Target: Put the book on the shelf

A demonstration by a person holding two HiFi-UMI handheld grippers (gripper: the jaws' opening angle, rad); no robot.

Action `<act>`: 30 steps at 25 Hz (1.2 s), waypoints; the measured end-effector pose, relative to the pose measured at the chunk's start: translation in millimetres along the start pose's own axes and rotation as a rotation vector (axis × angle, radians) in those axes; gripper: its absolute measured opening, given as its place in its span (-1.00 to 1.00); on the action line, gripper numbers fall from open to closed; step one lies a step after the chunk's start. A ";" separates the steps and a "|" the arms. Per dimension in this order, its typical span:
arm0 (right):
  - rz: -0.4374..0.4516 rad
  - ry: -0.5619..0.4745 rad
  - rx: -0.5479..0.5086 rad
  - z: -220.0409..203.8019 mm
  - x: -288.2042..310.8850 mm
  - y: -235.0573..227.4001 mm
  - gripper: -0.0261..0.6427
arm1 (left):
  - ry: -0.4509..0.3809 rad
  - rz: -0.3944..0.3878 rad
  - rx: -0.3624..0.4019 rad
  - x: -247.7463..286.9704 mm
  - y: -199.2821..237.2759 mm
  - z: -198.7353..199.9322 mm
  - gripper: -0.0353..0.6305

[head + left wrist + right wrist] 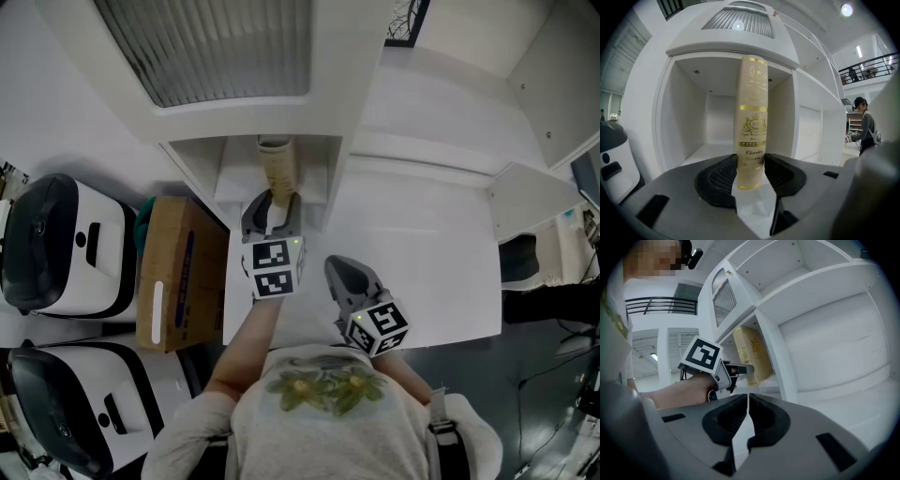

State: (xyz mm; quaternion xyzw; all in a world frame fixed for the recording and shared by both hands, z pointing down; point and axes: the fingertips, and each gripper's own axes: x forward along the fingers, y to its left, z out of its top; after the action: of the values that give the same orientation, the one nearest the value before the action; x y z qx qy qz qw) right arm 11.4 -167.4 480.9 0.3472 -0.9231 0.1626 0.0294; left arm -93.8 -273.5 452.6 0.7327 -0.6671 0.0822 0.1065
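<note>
There are two grippers and one cream book [751, 122]. The left gripper [751, 169] squeezes the book, standing up, at the front of a white shelf [684, 117]. The right gripper [746, 401] is closed on nothing.

We see a cream book [751, 126] banded and lettered in gold against the white shelf [712, 154], a grey left gripper [272, 208] with black-and-white square markers, and at its nine o'clock a brown cardboard box [178, 272].
</note>
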 end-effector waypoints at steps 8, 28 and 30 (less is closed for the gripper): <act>-0.004 0.002 0.004 -0.2 3.4 -3.2 -0.82 | 0.003 -0.003 -0.004 10.4 0.5 1.0 -0.28; -0.003 0.000 0.009 0.8 5.7 -7.8 -0.82 | -0.010 -0.052 -0.022 17.4 -1.3 1.1 -0.28; -0.006 0.002 0.009 0.4 4.7 -8.9 -0.82 | -0.020 -0.084 -0.038 6.9 -4.0 -3.8 -0.28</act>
State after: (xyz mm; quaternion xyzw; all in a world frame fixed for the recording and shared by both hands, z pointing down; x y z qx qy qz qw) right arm 13.7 -176.7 483.8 0.3500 -0.9213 0.1668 0.0296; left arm -89.1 -278.7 457.9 0.7588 -0.6381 0.0578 0.1170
